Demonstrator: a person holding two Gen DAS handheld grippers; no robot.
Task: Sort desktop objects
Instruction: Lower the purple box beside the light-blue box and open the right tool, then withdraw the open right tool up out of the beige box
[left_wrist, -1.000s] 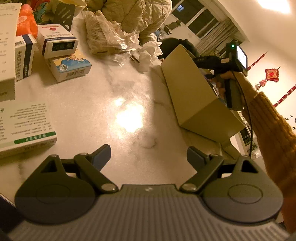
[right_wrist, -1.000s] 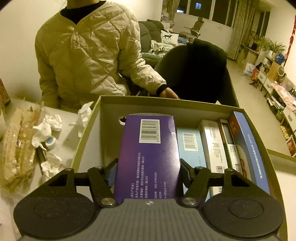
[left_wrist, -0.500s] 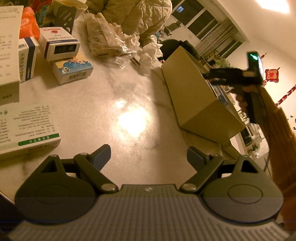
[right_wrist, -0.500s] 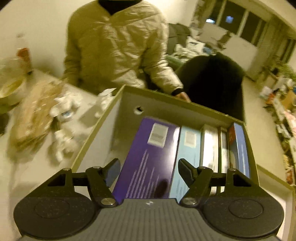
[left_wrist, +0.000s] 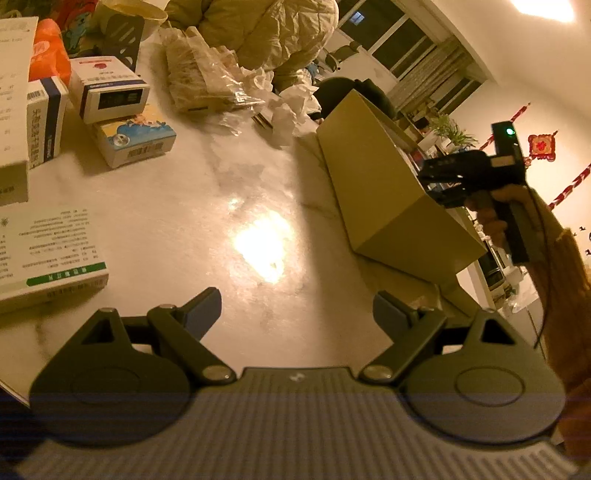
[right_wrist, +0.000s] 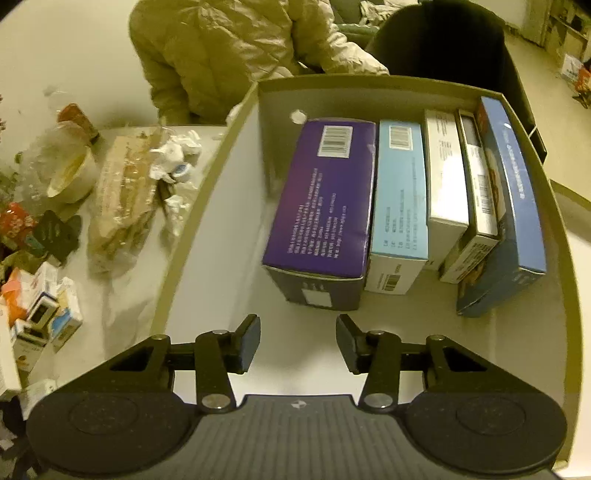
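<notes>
Right wrist view: looking down into an open cardboard box (right_wrist: 236, 122), right gripper (right_wrist: 298, 341) hanging above its bare near floor, jaws having just been closing, nothing between them, pads apart and released. Showing five packs standing in a row along the far right part of the box: purple box (right_wrist: 325, 199) leftmost, touching light blue box (right_wrist: 400, 206), then white box (right_wrist: 445, 173), a thin grey-edged box (right_wrist: 476, 184) and a dark blue box (right_wrist: 513, 192) leaning against the right wall. Leaving the left part of the box floor free, beside the purple box. Sitting behind the box, a person in a pale quilted jacket (right_wrist: 229, 48), next to a dark chair (right_wrist: 450, 40). Crowding the counter (right_wrist: 129, 306) left of the box: a crumpled plastic bag (right_wrist: 125, 206), tissue wads (right_wrist: 177, 155), a bowl (right_wrist: 70, 173), small cartons (right_wrist: 55, 314).

Left wrist view: left gripper (left_wrist: 295, 310) hovering over the marble counter, jaws spread wide and holding nothing. Lying near its left finger, a flat white carton with a green stripe (left_wrist: 48, 251); farther back, a stack of small medicine cartons (left_wrist: 114, 110), well apart from the cardboard box on the right. Standing between those cartons and the box, only bare counter with a lamp glare. Appearing over the box's near end, the right gripper, gripped by a hand (left_wrist: 491, 218) in an orange sleeve.
</notes>
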